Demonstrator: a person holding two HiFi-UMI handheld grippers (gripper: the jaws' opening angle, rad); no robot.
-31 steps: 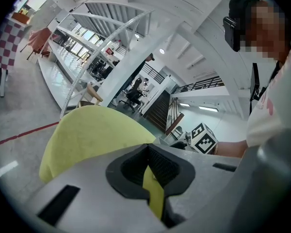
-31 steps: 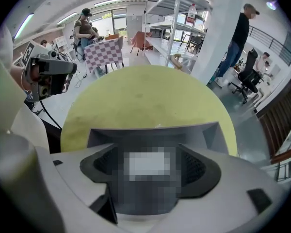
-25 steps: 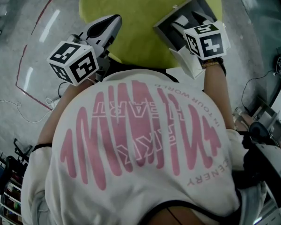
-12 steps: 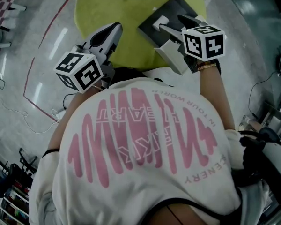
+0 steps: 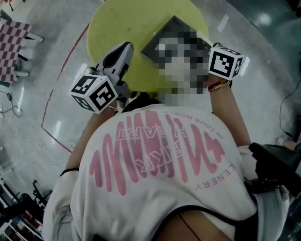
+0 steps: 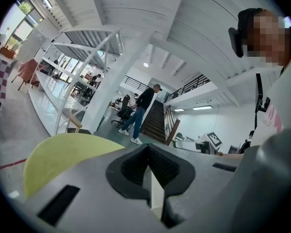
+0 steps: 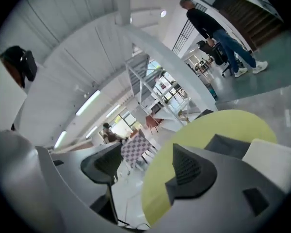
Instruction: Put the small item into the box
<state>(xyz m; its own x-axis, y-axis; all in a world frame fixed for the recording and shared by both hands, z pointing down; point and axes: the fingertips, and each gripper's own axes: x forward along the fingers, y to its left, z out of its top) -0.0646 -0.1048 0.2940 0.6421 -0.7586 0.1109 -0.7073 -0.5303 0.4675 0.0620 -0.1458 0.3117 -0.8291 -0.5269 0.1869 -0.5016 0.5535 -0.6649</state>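
1. Box (image 5: 153,44): dark grey, sits on the round yellow-green table (image 5: 115,24), on its right half. A mosaic patch covers most of it in the head view. In the right gripper view its dark wall (image 7: 228,144) shows on the tabletop, with a white piece (image 7: 274,161) just beside it.
2. Small item: cannot be picked out in any view.
3. Left gripper (image 5: 125,49): held over the near left edge of the table, well apart from the box. Its marker cube (image 5: 94,92) sits close to the person's shirt (image 5: 155,174).
4. Left gripper view: the jaws are together and the dark ribbed pads (image 6: 162,166) meet at the tip. A pale sliver (image 6: 155,193) shows low in the seam. Whether it is a held thing or the jaw's inner face cannot be told.
5. Right gripper (image 7: 148,152): jaws stand wide apart with nothing between them. Floor, a chequered piece (image 7: 136,149) and the table edge show through the gap.
6. Head view: only the right gripper's marker cube (image 5: 226,62) is visible, just right of the box. The mosaic hides its jaws.
7. Background: a standing person (image 6: 143,108) near a staircase.
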